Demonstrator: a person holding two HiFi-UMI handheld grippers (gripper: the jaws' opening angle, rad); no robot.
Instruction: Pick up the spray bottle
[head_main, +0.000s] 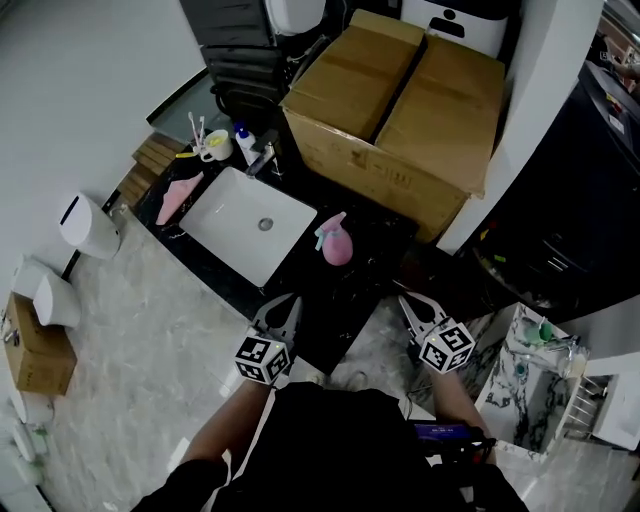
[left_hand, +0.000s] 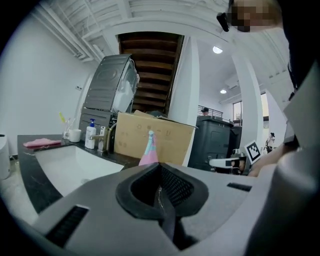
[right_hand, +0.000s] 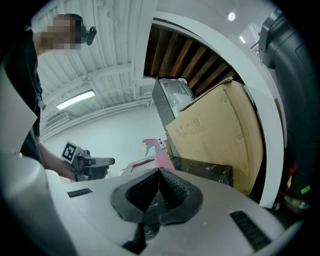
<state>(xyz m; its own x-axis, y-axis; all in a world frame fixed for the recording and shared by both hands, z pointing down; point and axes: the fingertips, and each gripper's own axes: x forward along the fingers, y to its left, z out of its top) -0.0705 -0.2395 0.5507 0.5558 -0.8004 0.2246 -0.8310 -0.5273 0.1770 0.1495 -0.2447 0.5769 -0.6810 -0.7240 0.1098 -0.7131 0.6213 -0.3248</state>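
Left gripper, right gripper: fingers pressed together, empty, at bench edge. Pink spray bottle upright beside sink.

Head view: high up, facing steeply down; tabletop mid-frame, left claw and right claw low in the frame. Each claw view sits close behind its own jaws, low, facing roughly level across the tabletop. All three share the pink spray bottle and cardboard box; each claw view catches the other claw sideways.
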